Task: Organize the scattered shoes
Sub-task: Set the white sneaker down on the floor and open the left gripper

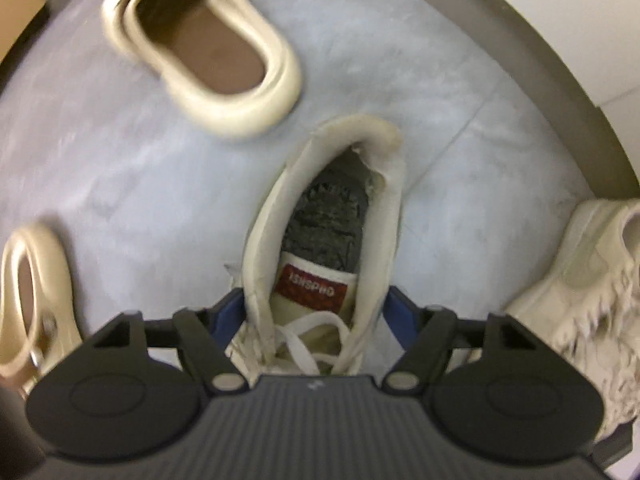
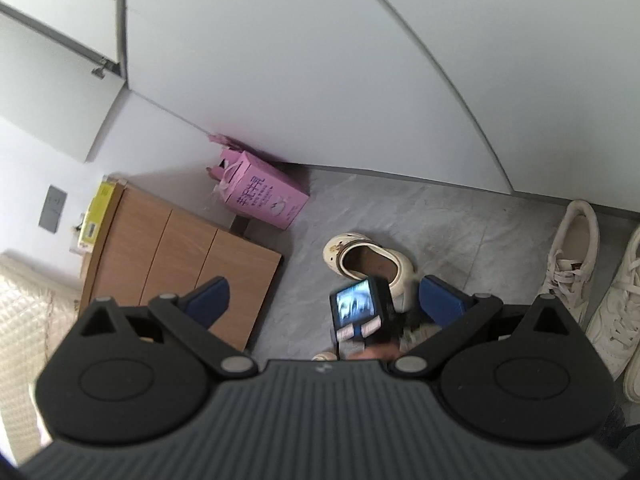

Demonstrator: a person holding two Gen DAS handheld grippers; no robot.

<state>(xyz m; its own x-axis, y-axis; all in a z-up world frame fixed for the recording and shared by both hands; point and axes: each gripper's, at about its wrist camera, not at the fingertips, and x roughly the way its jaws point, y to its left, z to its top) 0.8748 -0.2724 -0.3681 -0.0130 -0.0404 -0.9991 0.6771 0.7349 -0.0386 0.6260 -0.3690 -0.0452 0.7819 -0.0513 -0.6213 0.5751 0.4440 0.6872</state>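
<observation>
Straddling a worn cream sneaker (image 1: pixel 320 232) at mid-frame in the left wrist view, laces toward the bottom edge, heel toward the top, resting on the grey floor (image 1: pixel 120 184). Left tongs (image 1: pixel 316 316) pointing straight down, one blue pad on each side of the lace area; contact with the upper too blurred to tell, so best read as not yet clamped. Advisable before lifting: closing squarely on both side walls, not on the loose laces, with pads level so the shoe hangs flat. Cream clog (image 1: pixel 204 52) at upper left, a second clog (image 1: pixel 32 296) at the left edge, a shaggy white shoe (image 1: pixel 588 288) at the right edge, all apart from the sneaker. Right tongs (image 2: pixel 324 300) spread wide and empty in the right wrist view, held above the floor, with two white sneakers (image 2: pixel 592 280) lined up along the wall at right: a likely row to join.
</observation>
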